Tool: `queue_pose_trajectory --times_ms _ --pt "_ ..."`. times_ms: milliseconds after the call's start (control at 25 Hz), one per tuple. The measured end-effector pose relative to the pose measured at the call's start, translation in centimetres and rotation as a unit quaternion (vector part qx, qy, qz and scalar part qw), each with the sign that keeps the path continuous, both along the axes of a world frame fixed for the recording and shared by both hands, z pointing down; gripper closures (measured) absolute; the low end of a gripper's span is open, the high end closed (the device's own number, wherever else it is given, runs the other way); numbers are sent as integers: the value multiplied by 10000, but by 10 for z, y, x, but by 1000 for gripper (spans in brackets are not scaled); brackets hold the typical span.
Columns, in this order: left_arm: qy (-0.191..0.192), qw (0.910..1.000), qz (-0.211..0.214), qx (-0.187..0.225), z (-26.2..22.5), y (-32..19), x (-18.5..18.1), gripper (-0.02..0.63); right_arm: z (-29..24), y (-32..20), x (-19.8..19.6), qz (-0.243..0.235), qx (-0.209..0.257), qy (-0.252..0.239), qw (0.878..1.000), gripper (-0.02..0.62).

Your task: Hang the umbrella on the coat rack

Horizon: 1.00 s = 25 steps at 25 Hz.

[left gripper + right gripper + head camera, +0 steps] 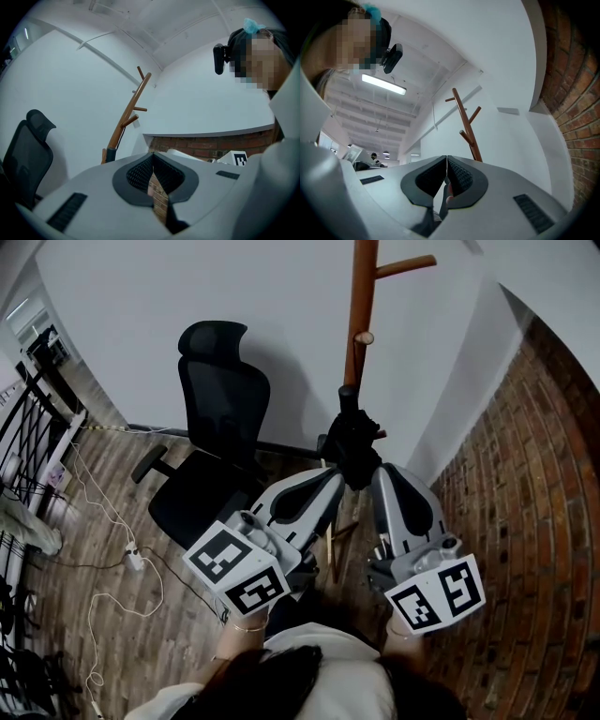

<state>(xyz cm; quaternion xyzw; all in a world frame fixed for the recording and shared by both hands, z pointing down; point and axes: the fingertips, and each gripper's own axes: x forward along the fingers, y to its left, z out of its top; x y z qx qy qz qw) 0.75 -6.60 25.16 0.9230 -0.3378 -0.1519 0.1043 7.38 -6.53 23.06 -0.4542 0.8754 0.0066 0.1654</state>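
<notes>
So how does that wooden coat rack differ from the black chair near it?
The coat rack is a thin brown wooden pole with short pegs; the chair is black and broad, with a headrest and armrests. The coat rack runs up past the head view's top edge; the chair ends well lower. Both stand by the white wall.

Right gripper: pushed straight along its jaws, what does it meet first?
Probably the brown wooden coat rack, standing just right of the line of the right gripper; otherwise the white wall. Depth unclear.
</notes>
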Motion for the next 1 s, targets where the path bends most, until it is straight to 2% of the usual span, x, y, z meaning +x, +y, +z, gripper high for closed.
queue_pose_trajectory --times_ms 360,1000 --pt "-189 9997 -128 -2 4 9 -4 595 6 10 2 109 -8 -34 9999 560" --pt "-277 9995 114 36 3 39 -28 595 4 40 -17 405 -37 -22 9992 560"
